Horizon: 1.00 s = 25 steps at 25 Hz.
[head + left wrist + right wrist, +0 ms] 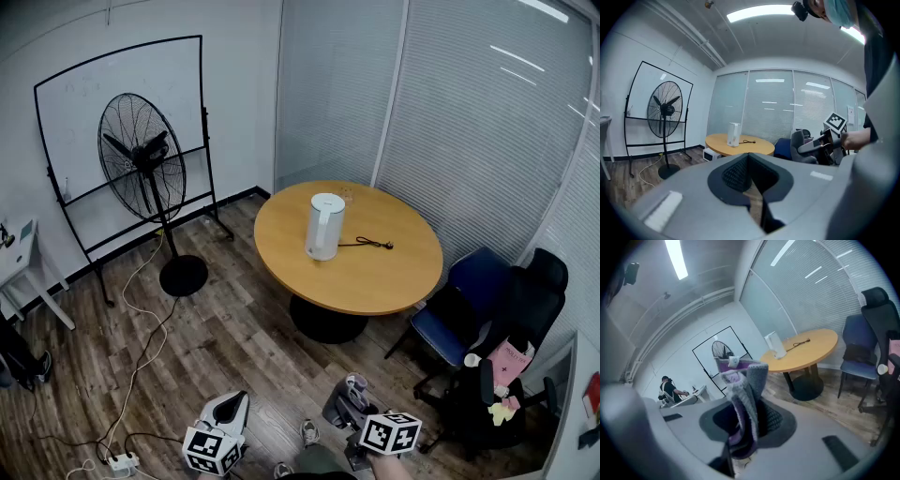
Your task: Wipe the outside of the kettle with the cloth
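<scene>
A white kettle (324, 225) stands upright on the round wooden table (394, 281) across the room, with a black cord (367, 244) lying beside it. Both grippers are low at the near edge, far from the table. My left gripper (228, 410) is shut with nothing between its jaws (749, 157). My right gripper (352, 398) is shut on a grey and purple cloth (743, 394), which sticks up out of the jaws (740, 427). The kettle (734, 134) shows small and distant in the left gripper view, and the kettle (774, 345) also in the right gripper view.
A tall black fan (142, 159) and a whiteboard frame (56, 122) stand left of the table. A blue chair (469, 300) and a black office chair (530, 319) crowd its right side. Cables and a power strip (122, 461) lie on the wooden floor. A person (670, 390) works at a desk.
</scene>
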### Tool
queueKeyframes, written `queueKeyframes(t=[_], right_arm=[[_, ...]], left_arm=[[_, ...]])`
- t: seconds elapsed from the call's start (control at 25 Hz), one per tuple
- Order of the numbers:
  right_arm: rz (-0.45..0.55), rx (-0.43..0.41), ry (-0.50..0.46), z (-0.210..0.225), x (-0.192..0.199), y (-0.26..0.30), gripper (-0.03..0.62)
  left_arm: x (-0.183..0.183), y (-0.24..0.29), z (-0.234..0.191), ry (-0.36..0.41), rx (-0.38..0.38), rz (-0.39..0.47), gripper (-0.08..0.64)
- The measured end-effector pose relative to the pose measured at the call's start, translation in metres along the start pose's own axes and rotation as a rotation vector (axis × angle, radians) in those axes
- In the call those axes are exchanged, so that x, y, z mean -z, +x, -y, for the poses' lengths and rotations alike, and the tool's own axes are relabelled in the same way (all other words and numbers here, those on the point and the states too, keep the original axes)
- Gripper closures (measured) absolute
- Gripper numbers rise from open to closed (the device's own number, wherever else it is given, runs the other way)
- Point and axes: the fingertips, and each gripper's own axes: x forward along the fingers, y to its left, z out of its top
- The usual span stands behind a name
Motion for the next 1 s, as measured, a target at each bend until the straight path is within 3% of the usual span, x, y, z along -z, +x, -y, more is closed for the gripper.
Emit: queueKeyframes(t=[0.2, 0.44, 0.72, 1.0], right_arm=[[-0.001, -0.011, -0.005, 0.008, -0.011, 0.007, 0.497], [0.000, -0.083, 0.031, 0.028, -0.045, 0.031, 0.495], [0.011, -0.095, 0.062, 0.088, -0.103, 0.064, 0.495], [0.003, -0.140, 0.089, 0.132, -0.156, 0.099, 0.495]], left_arm=[[0.000, 0.016, -0.001, -0.002, -0.008, -0.009, 0.550], [-0.013, 0.063, -0.003, -0.010, -0.004, -0.008, 0.549], [-0.044, 0.153, 0.003, 0.024, -0.017, 0.016, 0.549], [-0.051, 0.214, 0.004, 0.018, -0.053, -0.009, 0.549]])
